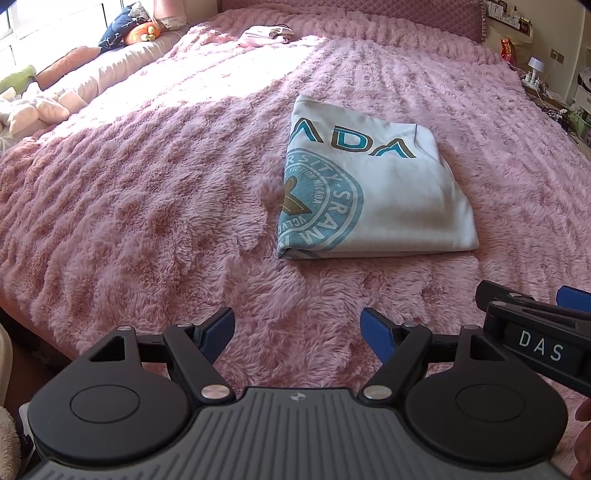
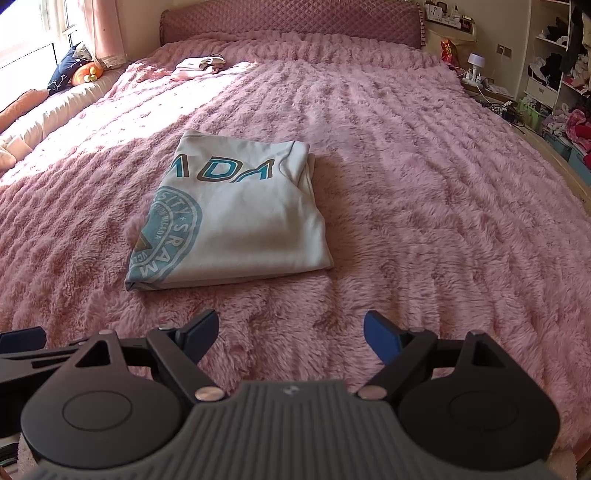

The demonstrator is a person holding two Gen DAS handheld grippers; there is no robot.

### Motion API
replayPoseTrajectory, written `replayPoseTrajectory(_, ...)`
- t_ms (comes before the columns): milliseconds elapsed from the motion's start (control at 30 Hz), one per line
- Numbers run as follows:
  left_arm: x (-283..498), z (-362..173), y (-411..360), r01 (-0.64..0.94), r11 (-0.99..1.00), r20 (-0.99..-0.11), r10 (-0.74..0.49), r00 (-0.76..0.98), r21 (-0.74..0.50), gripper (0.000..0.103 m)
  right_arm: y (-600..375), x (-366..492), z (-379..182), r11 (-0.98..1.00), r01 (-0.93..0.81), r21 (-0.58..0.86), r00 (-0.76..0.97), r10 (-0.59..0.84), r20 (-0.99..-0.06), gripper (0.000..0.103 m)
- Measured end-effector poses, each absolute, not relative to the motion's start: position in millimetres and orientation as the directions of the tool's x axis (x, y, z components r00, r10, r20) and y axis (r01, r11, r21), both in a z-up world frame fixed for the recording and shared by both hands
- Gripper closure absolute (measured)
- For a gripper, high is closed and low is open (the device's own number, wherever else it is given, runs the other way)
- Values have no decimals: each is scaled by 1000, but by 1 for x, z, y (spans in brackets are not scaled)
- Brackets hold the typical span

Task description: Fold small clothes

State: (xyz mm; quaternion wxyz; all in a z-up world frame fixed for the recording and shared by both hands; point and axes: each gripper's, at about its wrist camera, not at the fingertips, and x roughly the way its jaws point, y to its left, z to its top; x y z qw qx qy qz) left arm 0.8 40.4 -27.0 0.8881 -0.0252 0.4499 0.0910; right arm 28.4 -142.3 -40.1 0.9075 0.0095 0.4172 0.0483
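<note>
A white T-shirt (image 1: 376,192) with teal lettering and a round teal emblem lies folded into a neat rectangle on the pink fluffy bedspread (image 1: 147,221). The same T-shirt (image 2: 236,218) shows left of centre in the right wrist view. My left gripper (image 1: 297,338) hovers open over bare blanket, short of the shirt's near edge, nothing between its blue pads. My right gripper (image 2: 290,339) is open too, empty, close beside the left one. Part of the right gripper shows at the right edge of the left wrist view, and part of the left one at the left edge of the right wrist view.
A small pink folded garment (image 2: 195,66) lies far up the bed near the quilted headboard (image 2: 288,18). Cushions and soft toys (image 1: 122,33) line the window side on the left. A bedside shelf with a lamp (image 2: 476,62) and cluttered shelves (image 2: 557,74) stand at the right.
</note>
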Motion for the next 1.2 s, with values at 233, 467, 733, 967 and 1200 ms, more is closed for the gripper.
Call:
replayPoseTrajectory(233,1,-27,41,-185,982,-806,137,575,35,13,-141,29,-40,995,-82,54,645,94,-758,21)
replayPoseTrajectory(467,1,-28,42,-185,982,-810,138,570,37,13,-140,29,-41,995,-82,54,645,94,-759,21)
replayPoseTrajectory(733,1,-28,42,-185,982,-812,138,567,38,13,-140,29,-41,995,-82,54,644,94,-759,21)
replayPoseTrajectory(967,2,-30,42,-181,983,-815,137,563,40,13,-140,28,-46,995,-82,51,640,92,-763,21)
replayPoseTrajectory(1200,4,-31,40,-175,983,-817,142,559,50,14,-139,29,-46,996,-82,38,637,82,-766,21)
